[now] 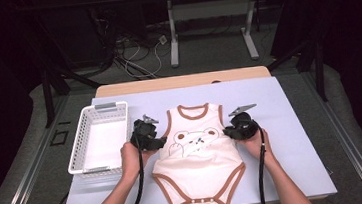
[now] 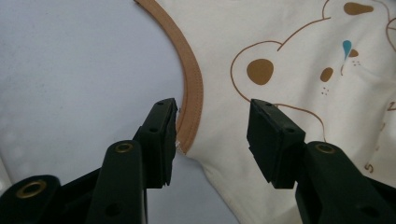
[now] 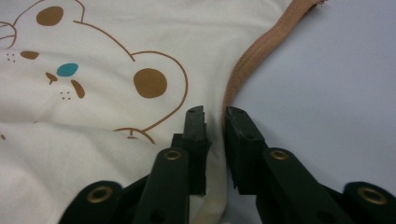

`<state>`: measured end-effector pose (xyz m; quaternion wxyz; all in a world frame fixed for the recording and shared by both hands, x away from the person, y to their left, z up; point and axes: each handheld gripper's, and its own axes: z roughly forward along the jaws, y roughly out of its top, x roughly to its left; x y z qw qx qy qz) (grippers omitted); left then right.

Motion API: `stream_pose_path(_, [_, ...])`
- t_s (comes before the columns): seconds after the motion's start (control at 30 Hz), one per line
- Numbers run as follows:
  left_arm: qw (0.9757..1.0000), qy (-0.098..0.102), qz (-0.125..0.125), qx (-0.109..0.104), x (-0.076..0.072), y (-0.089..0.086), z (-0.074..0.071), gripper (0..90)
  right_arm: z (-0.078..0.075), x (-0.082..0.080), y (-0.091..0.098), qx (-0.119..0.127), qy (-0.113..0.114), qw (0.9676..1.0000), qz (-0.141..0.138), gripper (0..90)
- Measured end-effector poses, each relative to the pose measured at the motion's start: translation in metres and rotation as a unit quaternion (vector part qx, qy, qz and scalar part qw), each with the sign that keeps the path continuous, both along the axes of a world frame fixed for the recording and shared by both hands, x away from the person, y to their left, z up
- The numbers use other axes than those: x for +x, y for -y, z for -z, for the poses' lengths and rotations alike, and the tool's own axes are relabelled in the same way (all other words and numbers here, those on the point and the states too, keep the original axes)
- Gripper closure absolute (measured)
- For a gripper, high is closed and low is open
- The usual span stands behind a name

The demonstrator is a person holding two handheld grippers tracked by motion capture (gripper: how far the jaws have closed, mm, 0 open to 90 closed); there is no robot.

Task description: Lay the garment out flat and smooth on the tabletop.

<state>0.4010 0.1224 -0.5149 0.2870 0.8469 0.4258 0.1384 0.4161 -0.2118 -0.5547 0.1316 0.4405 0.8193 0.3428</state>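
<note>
The cream bodysuit (image 1: 197, 153) lies flat and face up at the middle of the blue worktop (image 1: 291, 121), neck hole away from us and snap crotch toward us, a brown-lined bear printed on its chest. We have a tool at each side of it, just under the armholes.

In the right gripper view, our right tool (image 3: 215, 116) has its jaws drawn nearly together over the fabric's side edge, just below the brown armhole binding (image 3: 252, 56); a narrow fold of cloth sits between them, so we judge it is pinching the bodysuit there. In the left gripper view, our left tool (image 2: 212, 112) stands spread, one jaw at the brown binding and the other over the cream cloth beside the bear's ear, with fabric between the jaws but no pad pressing on it.

We read this as the gripping step before a fold or a lift: one side caught, the other not yet. The next move calls for the left tool to settle onto the edge and press together on it, matching the right side, so both sides can rise evenly. A white basket (image 1: 88, 136) waits just left of the garment.
</note>
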Motion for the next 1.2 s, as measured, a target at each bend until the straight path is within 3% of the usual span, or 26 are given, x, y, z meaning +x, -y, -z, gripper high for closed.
stream_pose_path(0.07, [0.9999, -0.007, 0.003, 0.014, 0.003, 0.005, 0.003, 53.1, 0.000, 0.000, -0.001, 0.005, 0.001, 1.0000, 0.001, 85.8])
stream_pose_path(0.1, [0.9998, -0.006, 0.000, 0.016, 0.005, 0.007, 0.006, 54.3, -0.001, -0.001, -0.001, -0.005, 0.006, 1.0000, 0.002, 86.4])
stream_pose_path(0.2, [0.9996, -0.014, -0.002, 0.023, 0.011, 0.009, 0.011, 58.4, -0.007, -0.004, -0.003, -0.016, 0.035, 0.9992, 0.008, 86.7])
stream_pose_path(0.33, [0.9993, -0.017, -0.005, 0.034, 0.017, 0.009, 0.017, 64.6, -0.019, -0.010, -0.007, -0.048, 0.089, 0.9948, 0.014, 86.2])
stream_pose_path(0.43, [0.9986, -0.022, -0.005, 0.048, 0.021, 0.011, 0.022, 68.7, -0.023, -0.012, -0.010, -0.065, 0.113, 0.9914, 0.016, 84.9])
stream_pose_path(0.5, [0.9981, -0.029, -0.004, 0.054, 0.023, 0.012, 0.025, 70.9, -0.019, -0.010, -0.011, -0.057, 0.101, 0.9932, 0.006, 78.9])
stream_pose_path(0.53, [0.9986, -0.026, -0.003, 0.046, 0.024, 0.012, 0.026, 72.7, -0.017, -0.009, -0.010, -0.053, 0.087, 0.9948, 0.008, 75.5])
stream_pose_path(0.67, [0.9980, -0.018, 0.008, 0.060, 0.023, 0.016, 0.027, 80.0, -0.012, -0.004, 0.003, -0.022, 0.054, 0.9981, 0.020, 73.6])
stream_pose_path(0.8, [0.9964, -0.011, 0.025, 0.080, 0.024, 0.019, 0.026, 84.3, -0.012, -0.002, 0.014, 0.005, 0.037, 0.9990, 0.025, 74.9])
stream_pose_path(0.97, [0.9950, -0.001, 0.021, 0.098, 0.024, 0.020, 0.026, 85.8, -0.006, 0.000, 0.016, 0.002, 0.015, 0.9995, 0.028, 75.8])
stream_pose_path(1.13, [0.9959, -0.004, 0.008, 0.091, 0.030, 0.016, 0.026, 85.7, -0.001, 0.000, 0.006, -0.009, 0.004, 0.9999, 0.005, 72.6])
stream_pose_path(1.2, [0.9958, -0.006, 0.008, 0.091, 0.031, 0.015, 0.026, 85.2, -0.001, 0.000, 0.004, -0.014, 0.006, 0.9999, 0.004, 76.1])
